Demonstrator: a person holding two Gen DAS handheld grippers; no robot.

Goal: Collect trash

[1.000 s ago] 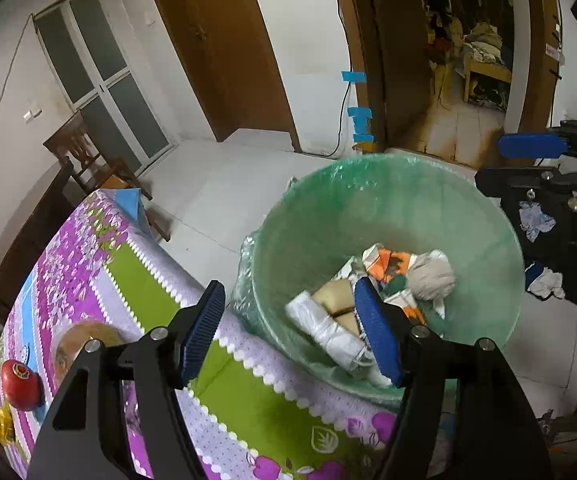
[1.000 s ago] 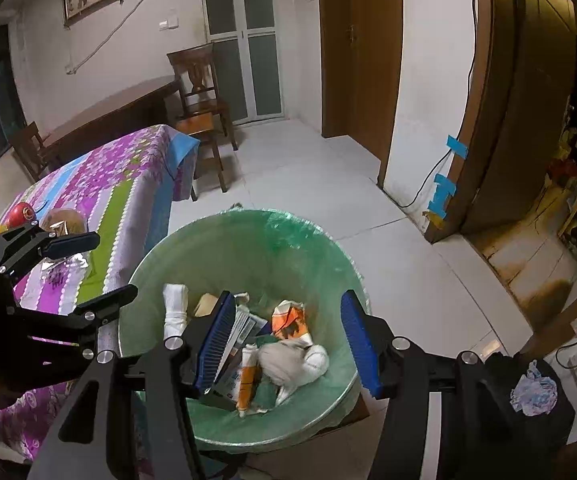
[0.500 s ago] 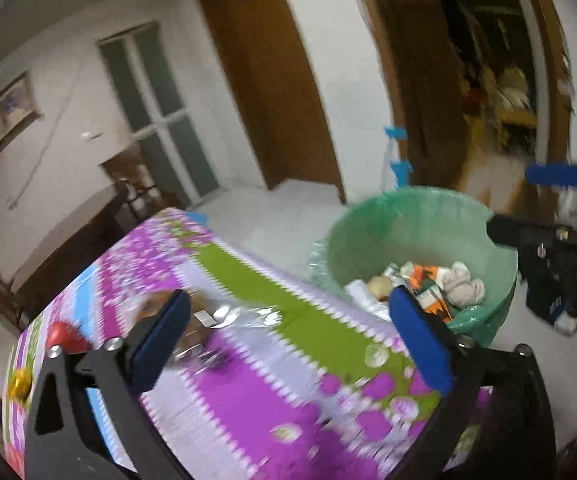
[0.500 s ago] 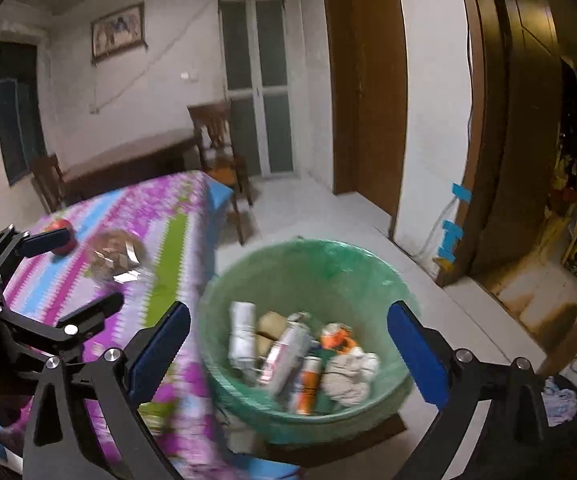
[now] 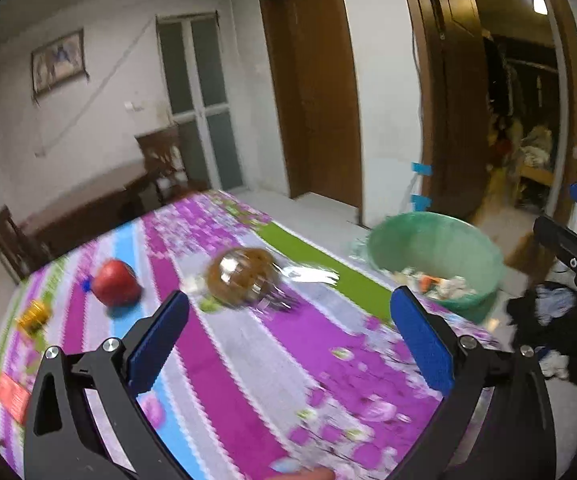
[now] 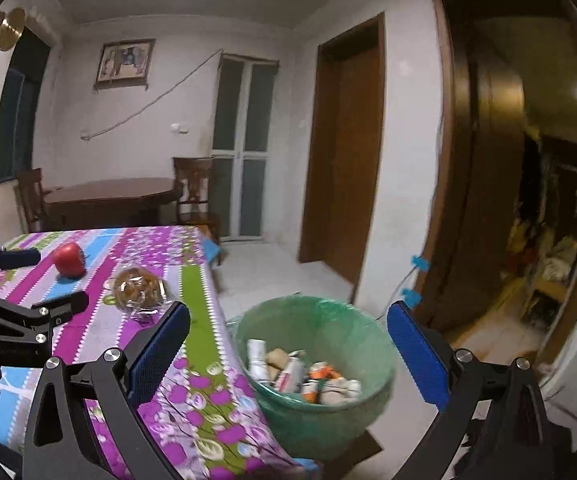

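A green bin [image 6: 320,356] lined with a green bag stands on the floor beside the table and holds several pieces of trash; it also shows in the left wrist view [image 5: 436,256]. A clear wrapper with brown food [image 5: 244,278] lies on the purple floral tablecloth [image 5: 248,360], also seen in the right wrist view [image 6: 138,290]. My left gripper [image 5: 288,340] is open and empty above the table, short of the wrapper. My right gripper [image 6: 288,348] is open and empty, above the table edge and bin.
A red apple [image 5: 114,282] and a small yellow object [image 5: 34,316] lie left on the table; a red packet [image 5: 10,396] sits at its near left edge. A wooden table and chairs [image 6: 116,200] stand at the back. Clothes [image 5: 548,312] lie on the floor at the right.
Both grippers have drawn back from over the bin, opened wider and tilted up. The left view has swung left onto the table; wrapper and apple have come into view.
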